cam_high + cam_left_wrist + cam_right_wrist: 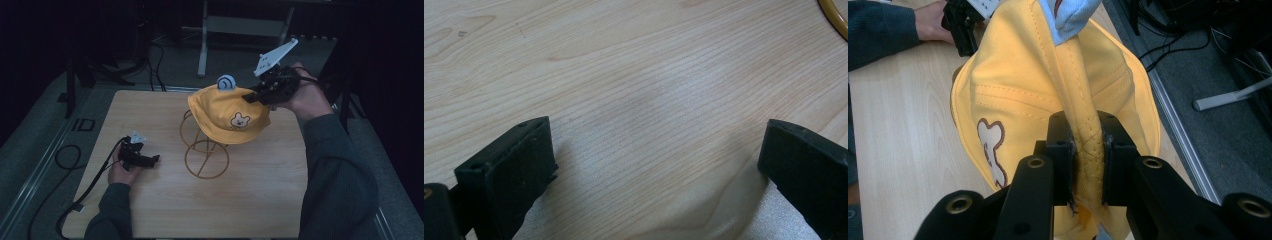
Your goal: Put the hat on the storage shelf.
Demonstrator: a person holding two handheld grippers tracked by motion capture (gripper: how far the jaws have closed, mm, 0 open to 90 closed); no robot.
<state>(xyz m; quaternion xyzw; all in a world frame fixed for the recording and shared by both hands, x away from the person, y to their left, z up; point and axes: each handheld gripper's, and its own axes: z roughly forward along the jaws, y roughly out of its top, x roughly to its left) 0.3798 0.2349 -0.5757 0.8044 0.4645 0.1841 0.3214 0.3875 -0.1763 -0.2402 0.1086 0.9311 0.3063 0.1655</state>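
- Your right gripper (256, 96) has its jaws clamped on a pinched fold of the yellow cotton bucket hat with the cartoon bear patch (231, 116). In the right gripper view the stitched fabric (1087, 150) is squeezed tight between the two black pads.
- The hat sits draped over the top of the golden wire stand with the round ring base (205, 157), near the middle of the wooden tabletop (260, 195), a little toward the far side. Its small blue ear-like tab (226, 82) sticks up at the crown.
- The relation that counts: your grip is on the hat's far-right edge, while the stand lies below and to the left of the jaws. The hat's bulk hangs toward the near-left from your pinch, bear patch facing you.
- Judging from that, any lift should go up and away from the stand's top loop, so the crown slides clear rather than dragging the wire frame over.
- Your left gripper (142, 159) rests low on the near-left part of the tabletop, jaws apart with bare wood between them (649, 150). The stand's ring base is just to its right; a sliver of the gold wire (836, 20) shows at the corner of the left gripper view.
- The left hand is therefore the nearer one to steady the base if it tips.
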